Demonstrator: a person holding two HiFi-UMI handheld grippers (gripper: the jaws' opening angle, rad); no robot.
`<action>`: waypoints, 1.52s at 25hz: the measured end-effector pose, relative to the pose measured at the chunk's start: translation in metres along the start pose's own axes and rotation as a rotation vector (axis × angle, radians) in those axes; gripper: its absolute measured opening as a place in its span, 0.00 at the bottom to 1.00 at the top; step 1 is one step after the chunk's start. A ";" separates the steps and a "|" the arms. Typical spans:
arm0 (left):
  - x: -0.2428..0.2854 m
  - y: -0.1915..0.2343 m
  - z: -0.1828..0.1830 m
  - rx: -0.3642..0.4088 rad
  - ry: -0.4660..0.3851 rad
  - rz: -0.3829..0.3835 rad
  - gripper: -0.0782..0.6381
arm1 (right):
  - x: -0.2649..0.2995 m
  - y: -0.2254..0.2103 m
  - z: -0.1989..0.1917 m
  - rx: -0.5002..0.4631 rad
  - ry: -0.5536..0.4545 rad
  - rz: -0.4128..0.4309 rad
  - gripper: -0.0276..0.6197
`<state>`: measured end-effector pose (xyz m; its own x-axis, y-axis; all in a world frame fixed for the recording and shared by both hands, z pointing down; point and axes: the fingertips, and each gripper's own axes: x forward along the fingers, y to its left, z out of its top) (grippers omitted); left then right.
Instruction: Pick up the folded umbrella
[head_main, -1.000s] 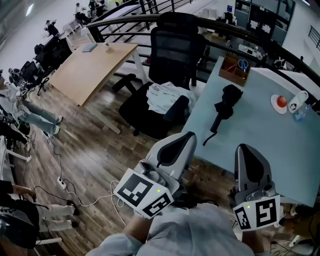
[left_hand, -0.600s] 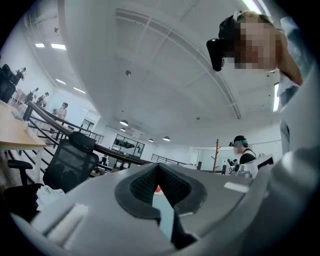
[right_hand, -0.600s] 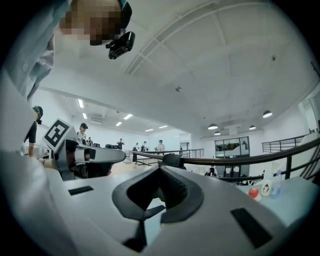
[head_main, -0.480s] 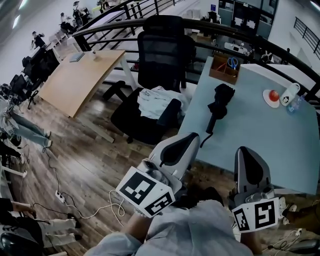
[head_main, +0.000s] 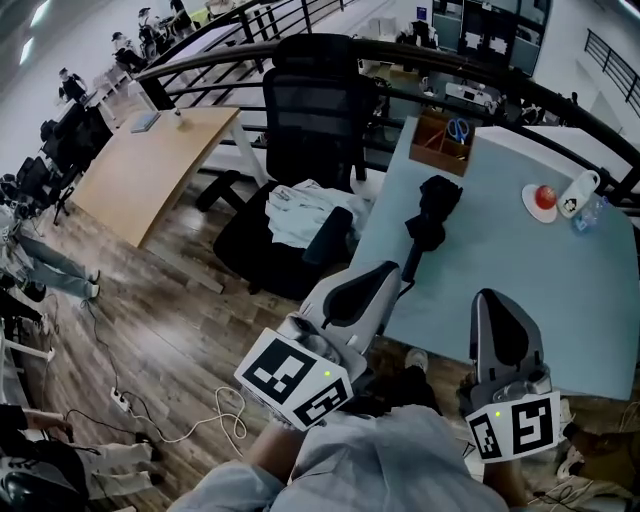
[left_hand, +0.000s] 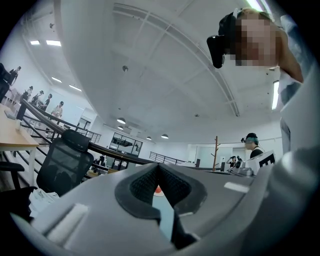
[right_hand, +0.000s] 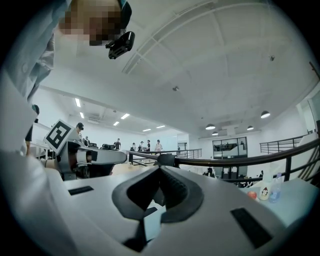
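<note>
1. The black folded fabric umbrella (head_main: 432, 208) lies flat on the pale blue-grey table top (head_main: 520, 290), in its far-left part. The bunched canopy is at the far end. The thin dark end trails near, towards the table's near-left edge. Nothing rests on it or leans against it, so it looks free to be lifted straight off.
2. The grey hand-held left gripper (head_main: 386, 272) sits just short of that near-left edge. It is near the umbrella's thin end but not touching it. In the left gripper view its jaws meet tip to tip (left_hand: 159, 166) with nothing between them. I judge they must part before any grip.
3. The grey hand-held right gripper (head_main: 492, 298) is at the table's near edge, to the right, well apart from the umbrella. Its jaws are likewise closed and empty (right_hand: 161, 168). Both grippers point level across the table, which reads as an approach pose rather than a grasp.
4. Just beyond the umbrella, at the far edge, stands an open wooden box (head_main: 440, 147) holding blue-handled scissors (head_main: 457, 128).
5. At the far right are a white dish (head_main: 530, 205) with a red round thing (head_main: 544, 195) and a small white bottle (head_main: 577, 193), all well clear of the umbrella.
6. Left of the table stands a black mesh office chair (head_main: 315, 100) with a white cloth (head_main: 300, 208) on its seat, near the table's left edge.
</note>
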<state>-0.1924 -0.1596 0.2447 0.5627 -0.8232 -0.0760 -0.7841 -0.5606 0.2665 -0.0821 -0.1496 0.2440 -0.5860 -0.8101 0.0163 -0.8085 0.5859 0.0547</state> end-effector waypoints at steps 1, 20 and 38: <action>0.008 0.000 0.000 0.003 0.003 0.000 0.12 | 0.004 -0.006 0.000 0.000 0.002 0.004 0.04; 0.178 0.048 -0.055 -0.084 0.112 0.076 0.12 | 0.067 -0.164 -0.043 0.075 0.089 0.021 0.04; 0.264 0.152 -0.170 -0.089 0.467 0.321 0.42 | 0.108 -0.246 -0.093 0.180 0.172 0.076 0.04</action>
<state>-0.1184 -0.4466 0.4288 0.3716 -0.8124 0.4493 -0.9212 -0.2624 0.2874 0.0590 -0.3828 0.3251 -0.6401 -0.7460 0.1839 -0.7681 0.6267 -0.1315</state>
